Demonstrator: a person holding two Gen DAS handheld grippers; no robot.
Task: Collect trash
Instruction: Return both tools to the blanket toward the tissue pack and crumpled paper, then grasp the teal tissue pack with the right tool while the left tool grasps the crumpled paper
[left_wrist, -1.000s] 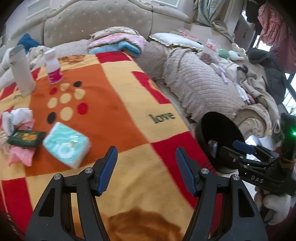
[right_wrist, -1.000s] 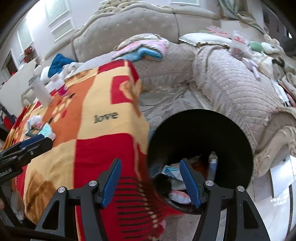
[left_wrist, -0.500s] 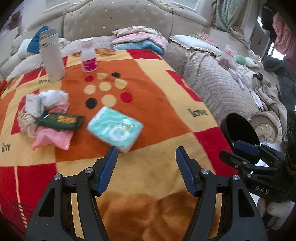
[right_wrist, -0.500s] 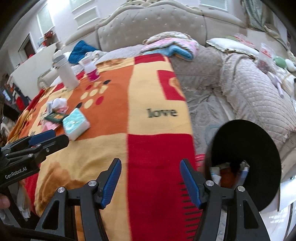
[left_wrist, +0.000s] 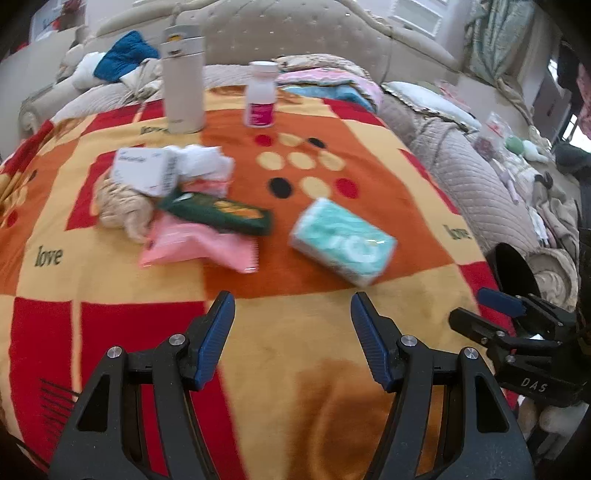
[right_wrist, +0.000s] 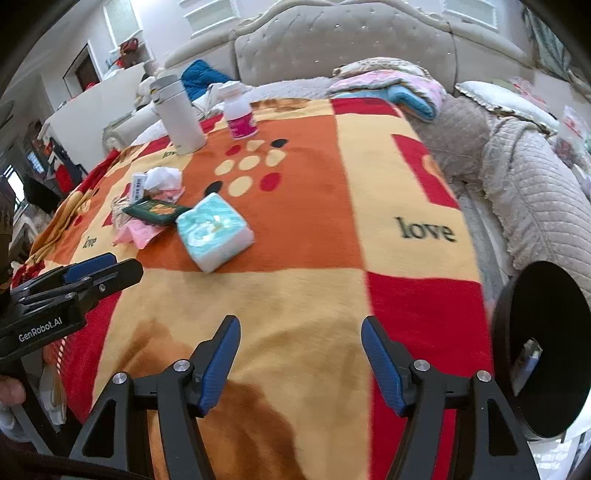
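On the orange, red and yellow blanket (left_wrist: 295, 339) lies a heap of trash: a white crumpled tissue (left_wrist: 201, 162), a small white box (left_wrist: 142, 170), a dark green wrapper (left_wrist: 218, 214), a pink packet (left_wrist: 199, 245) and a beige wad (left_wrist: 123, 208). The heap also shows in the right wrist view (right_wrist: 155, 201). A teal tissue pack (left_wrist: 341, 242) (right_wrist: 214, 230) lies to the right of it. My left gripper (left_wrist: 291, 332) is open and empty, short of the heap. My right gripper (right_wrist: 301, 354) is open and empty, over the blanket's near part. A black bin (right_wrist: 543, 347) (left_wrist: 515, 269) stands at the right.
A tall white flask (left_wrist: 183, 77) and a white bottle with a pink label (left_wrist: 260, 96) stand at the blanket's far side. Folded cloths (right_wrist: 391, 85), a beige headboard (left_wrist: 295, 33) and a quilted grey cover (right_wrist: 535, 184) lie beyond and to the right.
Both grippers have swung left, away from the black bin and toward the trash heap. The bin has shifted to the right edge of both views. Both stay open.
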